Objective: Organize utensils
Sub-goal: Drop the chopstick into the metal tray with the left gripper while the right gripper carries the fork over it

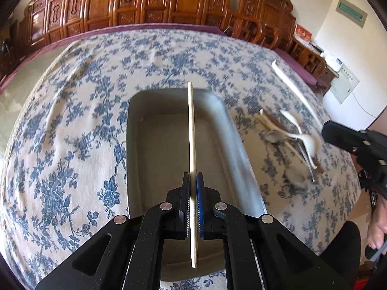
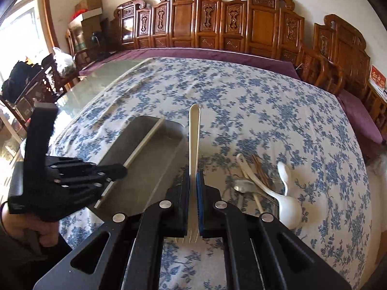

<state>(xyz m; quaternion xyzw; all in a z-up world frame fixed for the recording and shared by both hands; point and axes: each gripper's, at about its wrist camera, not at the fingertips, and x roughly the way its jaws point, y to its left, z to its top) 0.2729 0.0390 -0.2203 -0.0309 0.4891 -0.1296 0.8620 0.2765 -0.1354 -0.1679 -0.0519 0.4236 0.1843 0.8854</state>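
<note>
My left gripper (image 1: 192, 177) is shut on a pale chopstick (image 1: 191, 125), which hangs lengthwise above the empty grey tray (image 1: 135, 159). My right gripper (image 2: 193, 176) is shut on a white fork (image 2: 194, 133); its handle points away and its tines lie near the camera. The fork is held above the cloth just right of the tray (image 2: 150, 169). In the right wrist view the left gripper (image 2: 123, 170) and its chopstick (image 2: 145, 142) are over the tray. In the left wrist view the right gripper (image 1: 325, 130) carries the fork (image 1: 292, 84) at the right.
A pile of utensils lies on the blue-flowered tablecloth (image 2: 266, 111) right of the tray: white spoons (image 2: 287, 205), a metal spoon (image 2: 243, 186) and brown chopsticks (image 2: 261, 171). Carved wooden chairs (image 2: 217, 24) line the far side. A hand (image 2: 46, 234) grips the left tool.
</note>
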